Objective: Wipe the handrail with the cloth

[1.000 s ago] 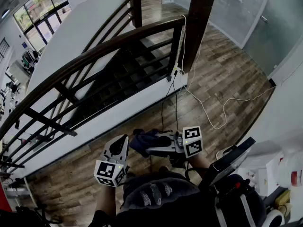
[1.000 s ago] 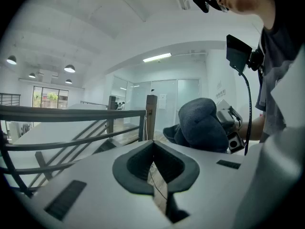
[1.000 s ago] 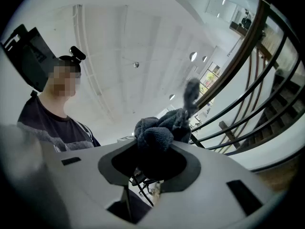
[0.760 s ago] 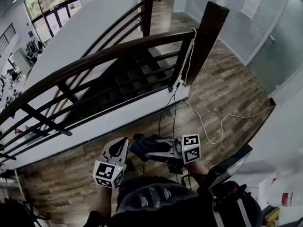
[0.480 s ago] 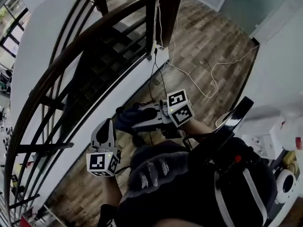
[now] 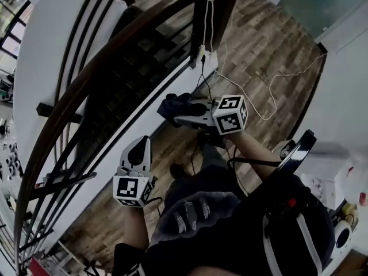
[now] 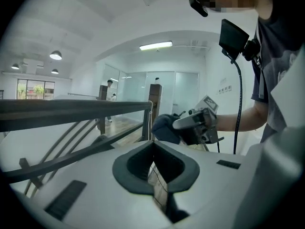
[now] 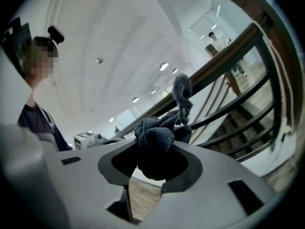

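The dark wooden handrail (image 6: 95,68) sweeps from the upper right down to the lower left of the head view. My right gripper (image 6: 177,115) is shut on a bunched dark blue cloth (image 6: 172,104), held short of the railing, below the handrail. In the right gripper view the cloth (image 8: 155,137) fills the jaws of the right gripper (image 8: 151,161), with the handrail (image 8: 228,56) beyond. My left gripper (image 6: 140,144) hangs lower and nearer me, shut and empty. The left gripper view shows the left gripper (image 7: 153,149), the handrail (image 7: 71,109) and the cloth (image 7: 162,128).
A thick dark newel post (image 6: 227,4) ends the rail at the top. Dark bars (image 6: 60,180) run under the rail, with stairs (image 6: 144,56) behind. A white cable (image 6: 261,111) trails over the wood floor. A white wall stands at the right.
The head view has swung and tilted. My right gripper with the cloth has risen and moved closer to the railing. The left gripper stays low at my side.
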Motion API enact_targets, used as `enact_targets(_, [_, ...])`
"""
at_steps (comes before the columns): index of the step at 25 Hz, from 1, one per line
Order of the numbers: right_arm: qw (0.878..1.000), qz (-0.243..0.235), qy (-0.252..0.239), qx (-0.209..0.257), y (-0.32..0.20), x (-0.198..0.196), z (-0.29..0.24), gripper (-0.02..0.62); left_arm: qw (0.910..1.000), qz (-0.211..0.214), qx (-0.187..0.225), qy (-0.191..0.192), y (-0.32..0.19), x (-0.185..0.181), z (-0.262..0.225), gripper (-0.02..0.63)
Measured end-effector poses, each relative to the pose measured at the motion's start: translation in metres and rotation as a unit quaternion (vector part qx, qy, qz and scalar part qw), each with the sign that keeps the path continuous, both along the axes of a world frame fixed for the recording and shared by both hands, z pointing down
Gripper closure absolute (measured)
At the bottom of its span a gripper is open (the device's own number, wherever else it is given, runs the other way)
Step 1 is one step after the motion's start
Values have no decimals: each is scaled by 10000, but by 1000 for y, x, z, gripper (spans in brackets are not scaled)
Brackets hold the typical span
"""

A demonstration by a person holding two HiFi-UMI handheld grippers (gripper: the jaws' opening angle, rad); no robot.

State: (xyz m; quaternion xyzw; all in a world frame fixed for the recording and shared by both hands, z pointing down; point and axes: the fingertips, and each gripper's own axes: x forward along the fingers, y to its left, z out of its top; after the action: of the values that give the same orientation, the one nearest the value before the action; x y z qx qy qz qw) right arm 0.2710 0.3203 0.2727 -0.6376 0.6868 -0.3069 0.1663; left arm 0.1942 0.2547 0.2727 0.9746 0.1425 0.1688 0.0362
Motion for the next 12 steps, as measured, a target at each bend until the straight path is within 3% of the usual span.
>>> enact_targets(2, [9951,518,497,-682,19,63,40,483,9998,-14,40,-215,10,17,8,600])
enact_targets(4, [9807,892,990,-1431,38,128,79,483,9991,-158,63,-386,22,30,10,600])
enact_targets(8, [9390,1378,1883,-2525,57,267,156,483,9957,-435,-137,-812,50,53,37,600])
enact_targets(12, [8883,1450,2797,-3342,45,403,234,483,9884,-562,-315,-1375,62,80,88,600])
